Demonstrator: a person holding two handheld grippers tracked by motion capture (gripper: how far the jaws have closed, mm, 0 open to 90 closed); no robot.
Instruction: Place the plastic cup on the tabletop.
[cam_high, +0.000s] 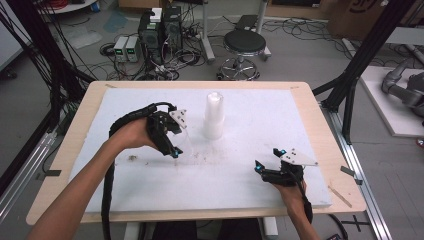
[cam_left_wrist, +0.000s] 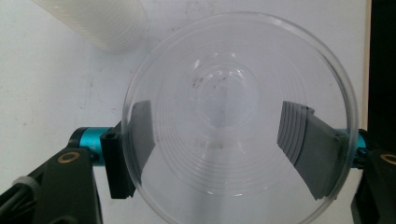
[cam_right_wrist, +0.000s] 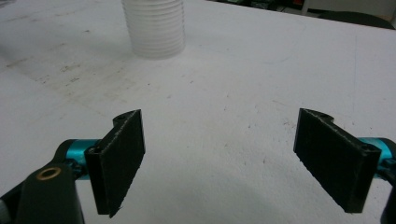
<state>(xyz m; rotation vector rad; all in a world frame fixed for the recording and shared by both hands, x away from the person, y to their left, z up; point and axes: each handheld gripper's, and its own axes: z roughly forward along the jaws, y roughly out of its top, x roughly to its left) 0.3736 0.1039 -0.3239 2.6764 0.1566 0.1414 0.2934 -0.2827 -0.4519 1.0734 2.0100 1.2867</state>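
A clear plastic cup (cam_left_wrist: 240, 116) is clamped by the left gripper (cam_high: 176, 150), near the cup stack (cam_high: 214, 116). The right gripper (cam_right_wrist: 219, 161) is held wide apart, grasping nothing.

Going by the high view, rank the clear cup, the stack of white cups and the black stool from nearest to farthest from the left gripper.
1. Clear cup: between the jaws of the left gripper, on the white mat's left half.
2. Stack of white cups: just right of that gripper, standing mid-table.
3. Black stool: on the floor beyond the table's far edge.
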